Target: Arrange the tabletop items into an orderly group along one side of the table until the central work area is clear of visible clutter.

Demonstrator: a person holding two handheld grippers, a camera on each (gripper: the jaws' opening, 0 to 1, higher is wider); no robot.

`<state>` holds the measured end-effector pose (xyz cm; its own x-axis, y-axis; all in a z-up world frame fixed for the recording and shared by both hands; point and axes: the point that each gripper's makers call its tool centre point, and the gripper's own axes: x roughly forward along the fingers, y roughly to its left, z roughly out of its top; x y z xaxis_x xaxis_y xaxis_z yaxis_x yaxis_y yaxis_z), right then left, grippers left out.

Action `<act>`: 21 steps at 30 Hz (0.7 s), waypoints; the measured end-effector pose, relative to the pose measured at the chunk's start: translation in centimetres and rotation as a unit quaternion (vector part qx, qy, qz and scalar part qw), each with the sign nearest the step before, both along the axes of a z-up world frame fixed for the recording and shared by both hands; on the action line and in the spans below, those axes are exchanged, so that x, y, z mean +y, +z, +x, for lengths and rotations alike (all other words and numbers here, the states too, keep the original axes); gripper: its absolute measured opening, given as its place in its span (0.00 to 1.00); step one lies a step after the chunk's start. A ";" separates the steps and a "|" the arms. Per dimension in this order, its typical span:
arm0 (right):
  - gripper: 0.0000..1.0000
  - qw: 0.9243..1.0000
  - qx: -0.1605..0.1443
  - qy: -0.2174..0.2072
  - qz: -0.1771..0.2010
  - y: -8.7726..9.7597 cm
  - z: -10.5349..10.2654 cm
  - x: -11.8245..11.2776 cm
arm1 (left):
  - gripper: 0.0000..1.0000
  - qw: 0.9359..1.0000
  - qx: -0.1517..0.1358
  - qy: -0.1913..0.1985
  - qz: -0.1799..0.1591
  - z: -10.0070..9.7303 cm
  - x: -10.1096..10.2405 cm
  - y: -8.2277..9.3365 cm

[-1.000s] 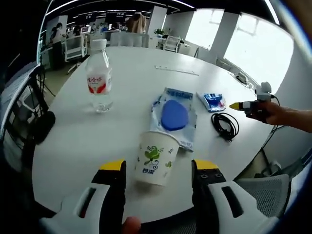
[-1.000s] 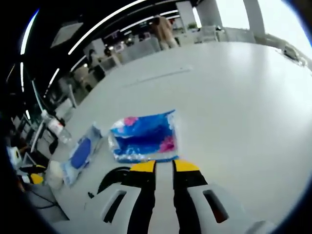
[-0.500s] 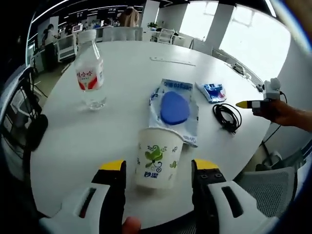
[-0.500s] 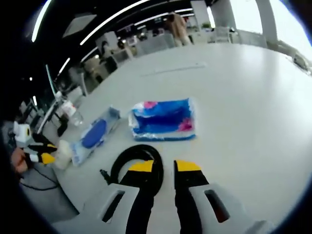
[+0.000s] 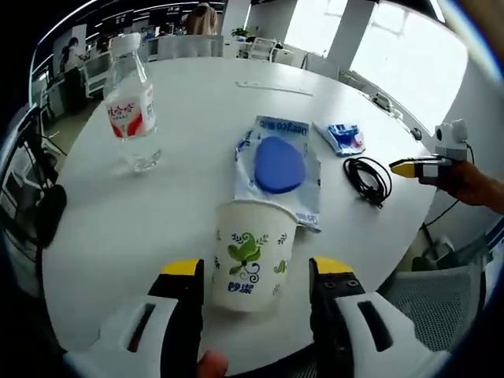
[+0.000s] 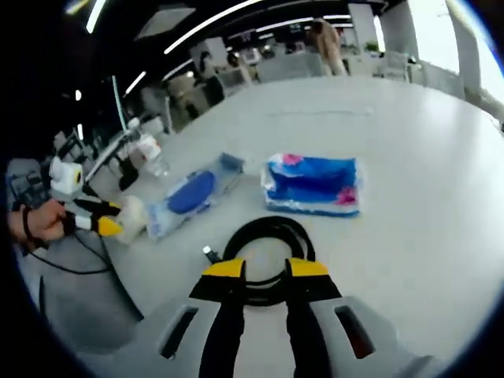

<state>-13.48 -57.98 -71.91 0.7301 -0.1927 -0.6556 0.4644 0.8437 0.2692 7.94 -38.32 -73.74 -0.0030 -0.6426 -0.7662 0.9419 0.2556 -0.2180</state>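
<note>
Straddling the paper cup (image 5: 250,256), my left tool (image 5: 256,276) is open, one jaw either side. My right tool (image 6: 265,272), slightly open and empty, points at the cable coil (image 6: 268,250) just ahead.

Both views look low across the table (image 5: 197,102), sharing its items from opposite sides.

I'm seeing a printed paper cup (image 5: 250,262) standing upright by a wipes pack (image 5: 277,168) lying flat. A water bottle (image 5: 130,106) is standing apart; a tissue packet (image 6: 313,183) and coiled black cable (image 6: 266,253) are lying together.
</note>
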 end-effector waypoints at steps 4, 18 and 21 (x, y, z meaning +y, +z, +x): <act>0.17 1.000 -0.004 0.002 0.008 -0.1 -0.1 1.2 | 0.54 1.000 0.004 0.012 0.000 0.6 -0.2 -0.3; 0.21 1.000 -0.005 0.019 0.016 0.4 -0.8 4.2 | 0.55 1.000 0.022 0.004 0.000 0.5 -0.8 -1.0; 0.26 0.999 -0.007 0.037 0.017 0.7 -0.6 5.2 | 0.55 1.000 0.023 0.001 0.002 0.4 -1.0 -1.3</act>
